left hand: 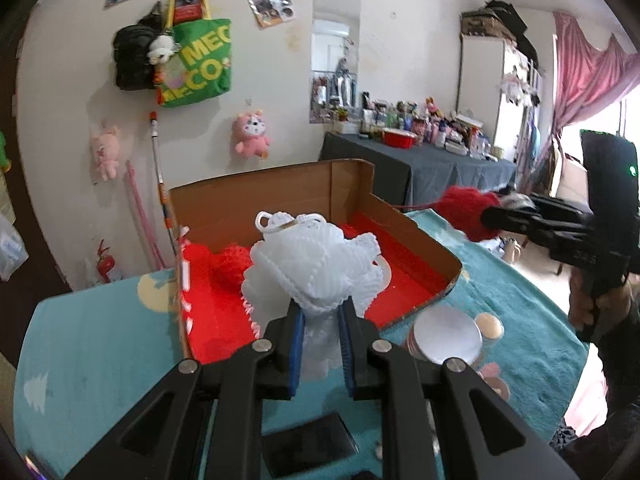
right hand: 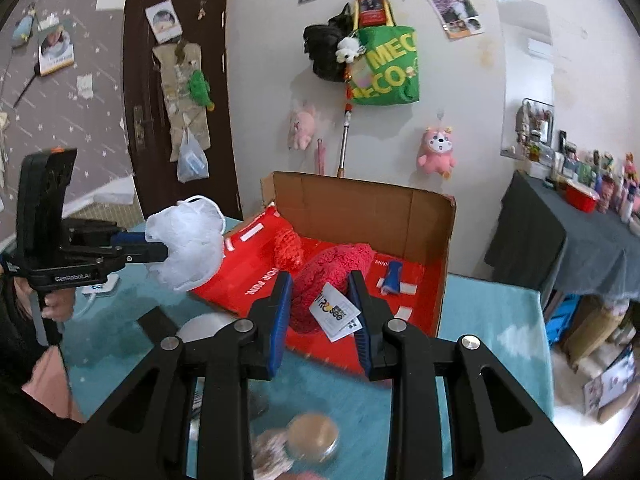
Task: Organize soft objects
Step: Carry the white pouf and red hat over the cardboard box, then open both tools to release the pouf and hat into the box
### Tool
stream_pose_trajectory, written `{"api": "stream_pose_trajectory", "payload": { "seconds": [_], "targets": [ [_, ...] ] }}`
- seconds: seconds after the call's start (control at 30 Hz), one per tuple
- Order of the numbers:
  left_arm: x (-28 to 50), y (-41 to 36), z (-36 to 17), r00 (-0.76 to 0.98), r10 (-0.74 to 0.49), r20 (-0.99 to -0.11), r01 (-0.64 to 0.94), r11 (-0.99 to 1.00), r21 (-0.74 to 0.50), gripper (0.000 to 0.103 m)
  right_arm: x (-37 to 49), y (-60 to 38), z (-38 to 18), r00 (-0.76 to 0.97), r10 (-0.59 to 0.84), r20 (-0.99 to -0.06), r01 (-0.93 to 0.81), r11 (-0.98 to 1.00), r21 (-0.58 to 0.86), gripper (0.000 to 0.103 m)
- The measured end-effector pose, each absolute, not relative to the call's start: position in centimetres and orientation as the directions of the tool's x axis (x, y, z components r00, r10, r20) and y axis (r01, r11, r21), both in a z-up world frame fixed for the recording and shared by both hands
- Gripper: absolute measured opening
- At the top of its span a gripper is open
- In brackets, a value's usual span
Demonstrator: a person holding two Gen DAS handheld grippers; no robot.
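I'm gripping a white mesh pouf (left hand: 316, 256) in my left tongs (left hand: 320, 316) and a red plush (right hand: 324, 280) in my right tongs (right hand: 322, 304), both above the red-lined cardboard box (right hand: 360, 204); 1 round tin (left hand: 446, 332) is sitting just beside it on the counter (left hand: 100, 340).

White mesh puff (left hand: 316, 264) hides part of the box (left hand: 416, 236) floor behind it. Round lids (right hand: 312, 434) near the box: blurred. Phone (left hand: 308, 446) half-covered by the fingers (left hand: 292, 344).

A red fuzzy item (right hand: 328, 280) with a white tag (right hand: 335, 312) is clamped in the right hand-held gripper (right hand: 320, 304). Ahead lies an open cardboard box (right hand: 360, 208). To the left, a white mesh sponge (right hand: 186, 248) is held by the left hand-held gripper (right hand: 154, 252).
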State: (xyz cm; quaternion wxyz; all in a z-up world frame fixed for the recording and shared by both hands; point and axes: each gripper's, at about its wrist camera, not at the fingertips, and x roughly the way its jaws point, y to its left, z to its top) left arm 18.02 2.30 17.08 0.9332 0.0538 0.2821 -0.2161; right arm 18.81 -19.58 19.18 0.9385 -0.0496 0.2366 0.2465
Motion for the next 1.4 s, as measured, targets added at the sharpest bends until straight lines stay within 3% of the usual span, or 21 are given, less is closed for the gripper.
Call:
{"api": "stream_pose_trajectory", "payload": {
  "seconds": [0.27,0.77,1.1,1.4],
  "targets": [
    [25.5,0.0,17.5,0.691,-0.373,-0.619,0.479,0.878,0.006,0.017,27.1,-17.0,18.4,0.709,0.424,-0.564,-0.521,0.853,-0.013,0.027],
    [39.3,-3.2,12.0,0.583,-0.272,-0.766,0.433,0.902,0.009,0.017,43.2,-14.1,12.2,0.551,0.342,-0.761,-0.401,0.908,0.118,0.027],
    [42.0,-2.8,10.0,0.551,-0.271,-0.789,0.395,0.918,-0.039,0.017,46.6,-14.4,7.9,0.464,0.288,-0.838,-0.330,0.934,0.139,0.027],
    [42.0,-2.9,9.6,0.552,-0.254,-0.794,0.395,0.919,-0.019,0.024,46.2,-14.8,7.1,0.434,0.268,-0.860,-0.329,0.936,0.125,0.029]
  ]
}}
